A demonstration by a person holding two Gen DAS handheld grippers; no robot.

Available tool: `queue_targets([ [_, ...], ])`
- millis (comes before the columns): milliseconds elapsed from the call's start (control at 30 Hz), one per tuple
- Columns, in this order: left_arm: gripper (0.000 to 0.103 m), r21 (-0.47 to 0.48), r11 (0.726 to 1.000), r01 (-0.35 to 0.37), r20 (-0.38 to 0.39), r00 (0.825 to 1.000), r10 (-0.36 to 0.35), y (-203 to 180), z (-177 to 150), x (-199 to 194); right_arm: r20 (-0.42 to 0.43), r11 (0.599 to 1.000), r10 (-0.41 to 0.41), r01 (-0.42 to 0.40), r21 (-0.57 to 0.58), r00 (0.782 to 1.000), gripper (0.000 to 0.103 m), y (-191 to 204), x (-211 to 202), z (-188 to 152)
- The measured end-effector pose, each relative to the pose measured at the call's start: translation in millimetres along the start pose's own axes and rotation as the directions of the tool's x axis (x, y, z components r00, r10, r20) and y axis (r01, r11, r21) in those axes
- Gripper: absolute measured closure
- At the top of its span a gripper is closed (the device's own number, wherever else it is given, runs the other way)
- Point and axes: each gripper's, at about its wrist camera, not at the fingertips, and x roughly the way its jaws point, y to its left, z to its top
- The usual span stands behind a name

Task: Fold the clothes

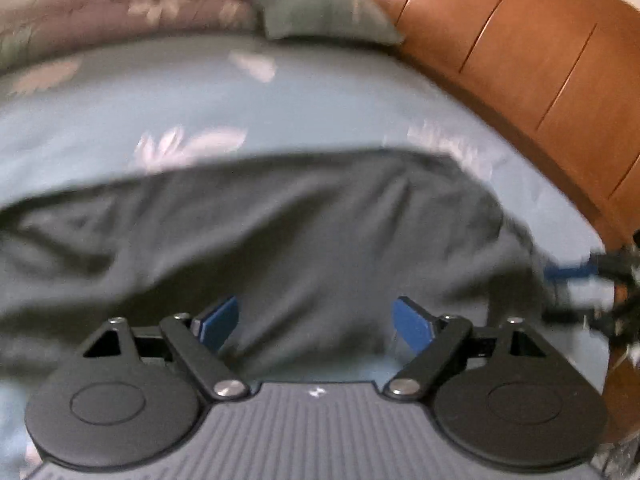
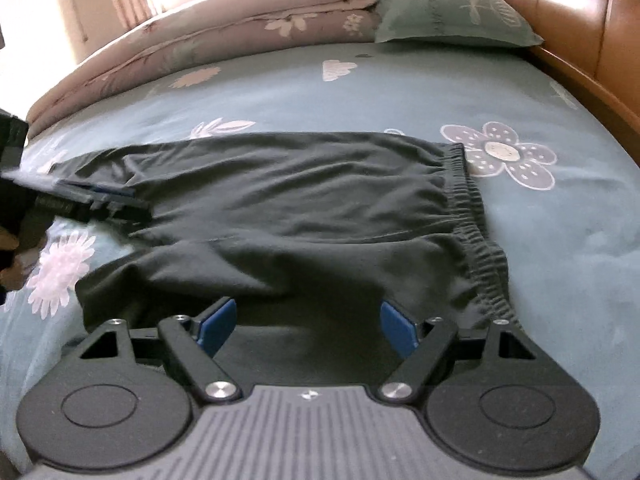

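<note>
A dark grey pair of trousers (image 2: 304, 208) lies flat across the bed, its gathered elastic waistband (image 2: 476, 216) at the right end. My right gripper (image 2: 308, 326) hovers over the near edge of the cloth with its blue pads wide apart, open, nothing between them. The left gripper (image 2: 104, 198) reaches in from the left over the leg end. In the blurred left wrist view the trousers (image 1: 280, 240) fill the middle. There my left gripper (image 1: 316, 322) is open above the cloth, and the right gripper (image 1: 568, 274) shows at the right edge.
The bed carries a blue-green floral sheet (image 2: 400, 92). A folded pinkish quilt (image 2: 208, 36) and a green pillow (image 2: 452, 12) lie along the far side. An orange-brown wooden headboard (image 1: 520, 52) runs along the right. A person's hand (image 2: 8, 244) shows at the left edge.
</note>
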Motion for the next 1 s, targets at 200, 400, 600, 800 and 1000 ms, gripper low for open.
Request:
queue_targets([
  [200, 0.016, -0.051, 0.999, -0.004, -0.041, 0.999, 0.002, -15.9, -4.4, 41.2, 0.022, 1.000, -0.013, 0.013, 0.009, 1.000, 0.018, -2.1, -8.7, 3.5],
  [400, 0.013, 0.039, 0.999, -0.019, -0.123, 0.992, 0.023, -35.9, -22.8, 7.9, -0.049, 1.000, 0.010, -0.011, -0.015, 0.999, 0.016, -4.4, -5.1, -14.7],
  [600, 0.013, -0.011, 0.997, -0.075, -0.051, 0.996, 0.074, -46.8, -34.4, -46.2, -0.029, 0.999, 0.017, -0.019, -0.046, 0.999, 0.016, 5.1, -35.3, -29.0],
  [800, 0.012, 0.060, 0.988, -0.139, 0.040, 0.990, 0.137, -87.2, -86.3, -95.1, -0.018, 0.997, 0.071, -0.070, 0.029, 0.997, 0.016, -10.4, -60.0, -52.0],
  [1000, 0.012, 0.032, 0.987, -0.155, 0.045, 0.987, 0.153, -114.3, -132.5, -106.7, -0.017, 0.929, 0.230, -0.214, 0.303, 0.973, 0.016, -54.3, -49.0, -89.2],
])
